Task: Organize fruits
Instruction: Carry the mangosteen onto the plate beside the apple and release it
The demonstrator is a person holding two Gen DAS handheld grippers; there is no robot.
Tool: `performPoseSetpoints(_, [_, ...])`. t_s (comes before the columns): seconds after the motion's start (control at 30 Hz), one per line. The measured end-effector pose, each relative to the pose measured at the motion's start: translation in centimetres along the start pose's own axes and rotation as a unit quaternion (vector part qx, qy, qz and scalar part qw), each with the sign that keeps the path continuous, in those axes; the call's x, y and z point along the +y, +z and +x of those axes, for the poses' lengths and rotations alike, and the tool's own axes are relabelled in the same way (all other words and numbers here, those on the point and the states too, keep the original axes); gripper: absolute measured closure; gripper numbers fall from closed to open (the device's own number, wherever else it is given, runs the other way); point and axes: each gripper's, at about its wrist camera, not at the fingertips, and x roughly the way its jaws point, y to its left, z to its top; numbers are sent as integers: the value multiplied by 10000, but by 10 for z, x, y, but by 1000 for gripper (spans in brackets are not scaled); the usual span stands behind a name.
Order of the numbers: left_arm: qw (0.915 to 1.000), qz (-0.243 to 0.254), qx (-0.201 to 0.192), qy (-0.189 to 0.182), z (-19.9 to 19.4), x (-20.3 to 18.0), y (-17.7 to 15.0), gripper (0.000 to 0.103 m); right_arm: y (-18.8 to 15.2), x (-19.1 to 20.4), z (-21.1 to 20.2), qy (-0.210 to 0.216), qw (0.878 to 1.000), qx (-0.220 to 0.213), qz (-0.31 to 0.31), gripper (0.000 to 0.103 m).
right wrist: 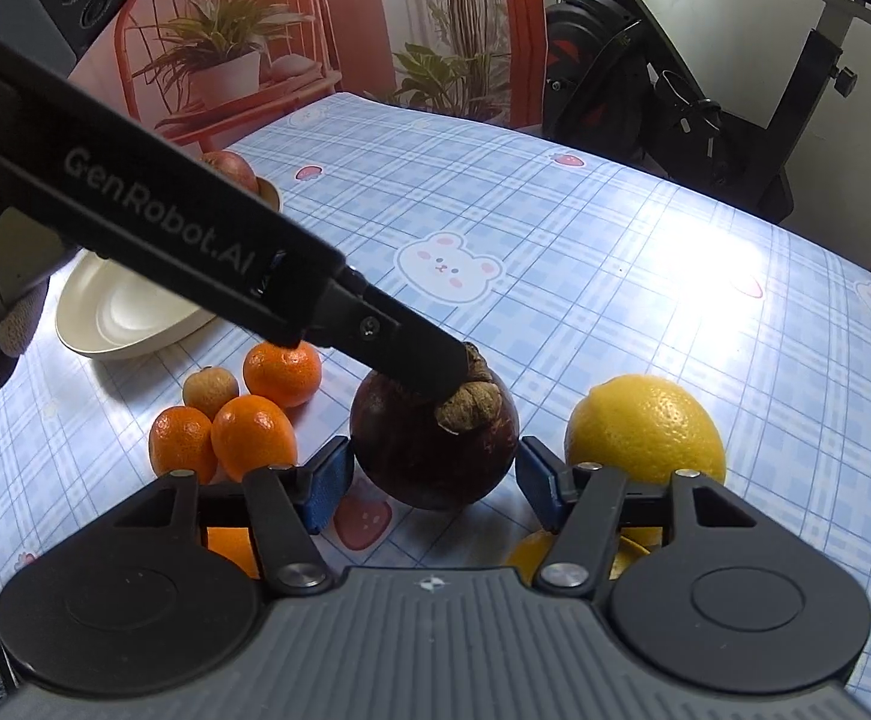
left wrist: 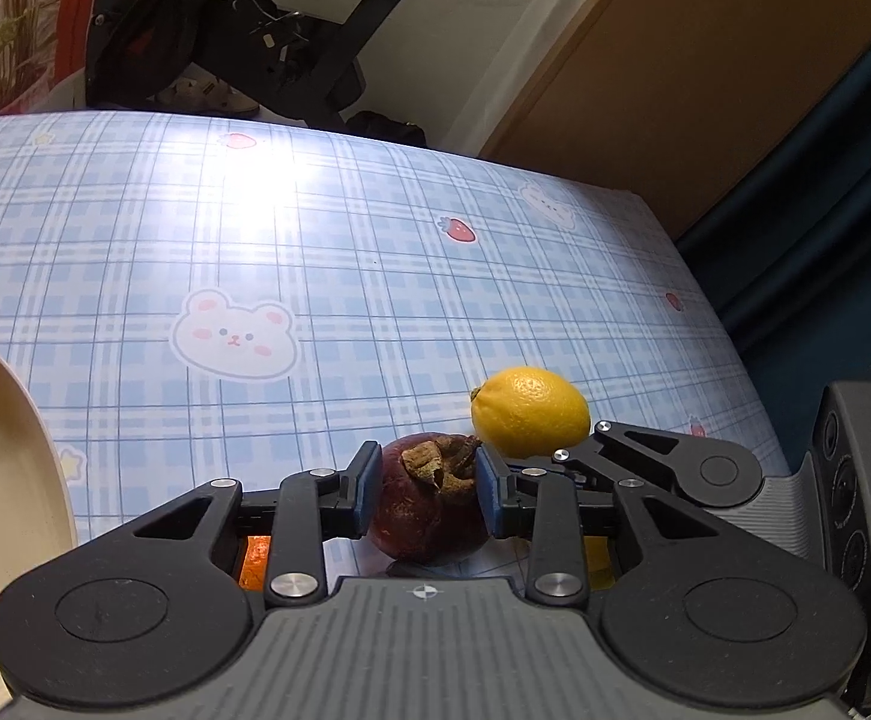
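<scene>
Left gripper [left wrist: 424, 483] jaws clamped on a dark purple mangosteen [left wrist: 429, 501] resting on the checked surface [left wrist: 327, 276], beside a lemon [left wrist: 530, 412]. Right gripper [right wrist: 432, 483] jaws half open around that mangosteen [right wrist: 429, 450], pads apparently not touching. Oranges [right wrist: 253, 435] near a cream bowl [right wrist: 123, 315].
</scene>
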Motion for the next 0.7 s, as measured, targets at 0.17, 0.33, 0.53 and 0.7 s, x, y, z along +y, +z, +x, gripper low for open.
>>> performPoseSetpoints(0.17, [9994, -314, 16, -173, 2, 11, -1, 62, -2, 2, 0, -49, 10000, -46, -5, 41])
performPoseSetpoints(0.33, [9983, -494, 23, -297, 5, 16, -2, 58, -2, 0, -1, -34, 10000, -46, 1, 41])
performPoseSetpoints(0.53, [9979, -529, -71, -367, -1, 16, -2, 60, -3, -1, -8, -7, 9995, -292, 118, 41])
performPoseSetpoints(0.7, [9989, -295, -259, -271, -26, 9, -3, 60, 7, 11, -19, 11, 9990, -453, -14, 41])
